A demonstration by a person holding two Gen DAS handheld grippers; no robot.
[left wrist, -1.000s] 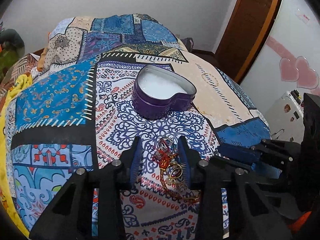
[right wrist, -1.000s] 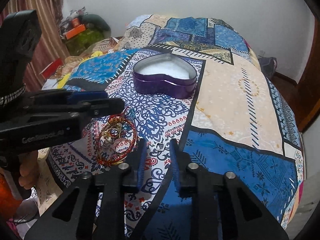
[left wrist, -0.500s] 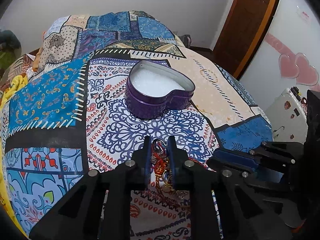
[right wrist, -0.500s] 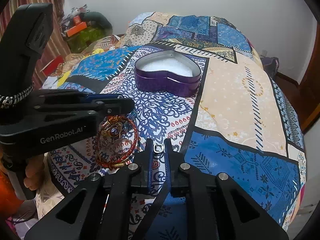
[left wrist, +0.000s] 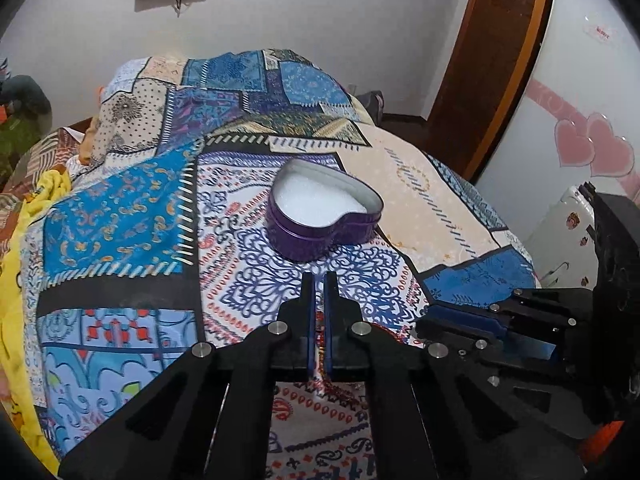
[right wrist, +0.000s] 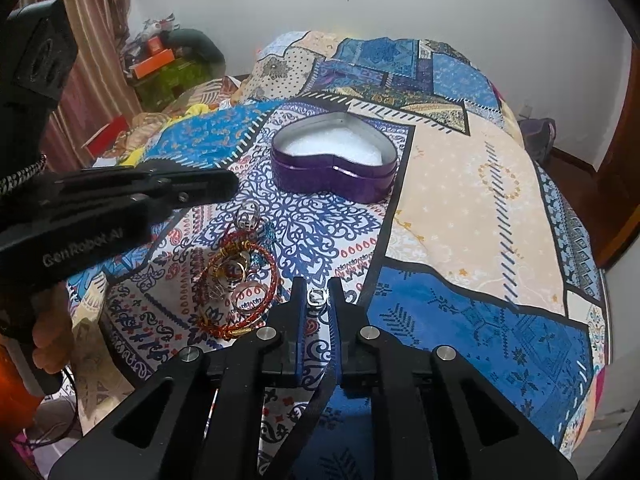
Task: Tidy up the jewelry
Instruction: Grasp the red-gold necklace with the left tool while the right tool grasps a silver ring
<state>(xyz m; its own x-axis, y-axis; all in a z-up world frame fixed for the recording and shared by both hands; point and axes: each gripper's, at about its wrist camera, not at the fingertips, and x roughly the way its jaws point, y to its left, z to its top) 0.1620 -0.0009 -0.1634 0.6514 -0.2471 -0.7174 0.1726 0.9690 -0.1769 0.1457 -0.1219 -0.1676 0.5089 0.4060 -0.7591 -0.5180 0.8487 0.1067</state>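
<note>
A purple heart-shaped tin (left wrist: 324, 216) with white padding stands open on the patterned bedspread; it also shows in the right wrist view (right wrist: 334, 164). A pile of jewelry (right wrist: 236, 276), red bangles with rings and earrings, lies on the spread in front of it. My right gripper (right wrist: 317, 294) is shut on a small silver ring (right wrist: 317, 297) just right of the pile. My left gripper (left wrist: 319, 280) is raised above the pile with its jaws nearly closed; a silver piece (right wrist: 248, 218) hangs under its tip (right wrist: 216, 186) in the right wrist view.
The bed (left wrist: 120, 216) fills both views. A wooden door (left wrist: 492, 60) and a wall with pink hearts (left wrist: 592, 152) stand to the right. Clutter and a curtain (right wrist: 100, 40) are at the bed's left side.
Both grippers closed. The left one shut over the jewelry pile and lifted, so the pile is hidden under it. The right one closed on the small ring.
</note>
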